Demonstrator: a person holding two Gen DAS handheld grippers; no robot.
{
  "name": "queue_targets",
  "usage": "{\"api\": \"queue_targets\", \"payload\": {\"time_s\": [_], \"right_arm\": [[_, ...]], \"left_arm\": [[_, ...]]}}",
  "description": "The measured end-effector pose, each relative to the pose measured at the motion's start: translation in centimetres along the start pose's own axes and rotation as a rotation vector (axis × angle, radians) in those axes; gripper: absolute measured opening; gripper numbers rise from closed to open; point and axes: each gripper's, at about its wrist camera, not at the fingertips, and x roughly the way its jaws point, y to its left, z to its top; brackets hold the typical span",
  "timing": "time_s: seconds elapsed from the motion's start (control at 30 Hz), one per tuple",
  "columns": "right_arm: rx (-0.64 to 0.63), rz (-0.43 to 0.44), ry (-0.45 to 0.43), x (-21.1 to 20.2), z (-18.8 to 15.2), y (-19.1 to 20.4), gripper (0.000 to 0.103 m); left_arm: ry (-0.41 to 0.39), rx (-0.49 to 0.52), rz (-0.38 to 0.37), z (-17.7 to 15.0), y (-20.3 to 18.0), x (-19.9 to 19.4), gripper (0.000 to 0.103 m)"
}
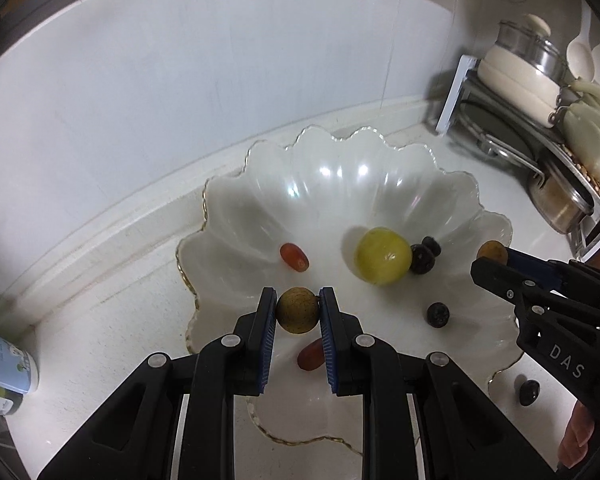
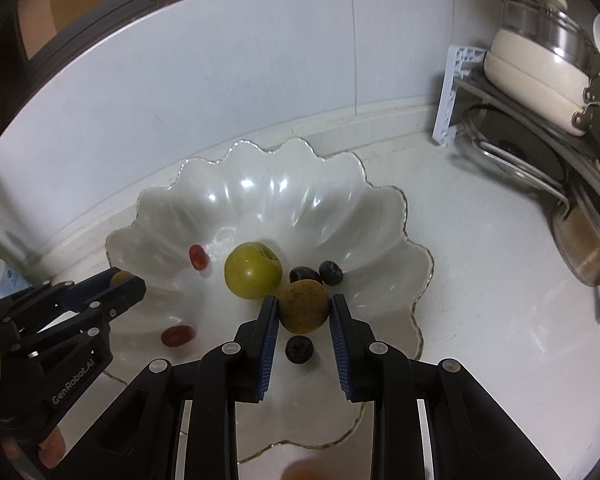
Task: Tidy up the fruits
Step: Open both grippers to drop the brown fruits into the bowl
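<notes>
A white scalloped glass bowl (image 1: 340, 184) (image 2: 260, 184) sits on the counter. In it lie a yellow-green fruit (image 1: 383, 255) (image 2: 253, 270), two red grapes (image 1: 294, 257) (image 1: 311, 355), and several dark berries (image 1: 438, 314) (image 2: 299, 349). My left gripper (image 1: 298, 309) is shut on a small brown speckled fruit (image 1: 298, 310), held over the bowl's near side. My right gripper (image 2: 304, 306) is shut on another brown speckled fruit (image 2: 304, 306), held above the bowl's middle. Each gripper also shows in the other view (image 1: 496, 260) (image 2: 122, 280).
A dish rack (image 2: 452, 92) with a cream pot (image 2: 536, 80), lids and a steel pan (image 2: 588, 248) stands at the right. A white-and-blue container (image 1: 4, 368) lies at the left. One dark berry (image 1: 529, 392) lies on the counter outside the bowl. A white tiled wall is behind.
</notes>
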Motion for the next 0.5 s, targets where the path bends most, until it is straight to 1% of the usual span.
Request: {"api": "queue_targets", "payload": {"time_s": [0.23, 0.27, 0.3, 0.37, 0.5], "right_arm": [[0.026, 0.023, 0.051, 1.3, 0.0, -0.5, 0.028], [0.033, 0.026, 0.057, 1.4, 0.0, -0.6, 0.029], [0.039, 0.024, 0.059, 1.5, 0.1, -0.7, 0.029], [0.039, 0.017, 0.058, 1.4, 0.1, -0.7, 0.039], [0.02, -0.008, 0.033, 0.3, -0.1, -0.6, 0.04]], "left_arm": [[0.037, 0.024, 0.013, 0.3, -0.3, 0.8, 0.023], [0.038, 0.028, 0.017, 0.3, -0.3, 0.8, 0.027], [0.039, 0.029, 0.025, 0.4, -0.3, 0.7, 0.038], [0.032, 0.023, 0.036, 0.4, -0.2, 0.6, 0.047], [0.024, 0.009, 0.053, 0.4, 0.2, -0.4, 0.048]]}}
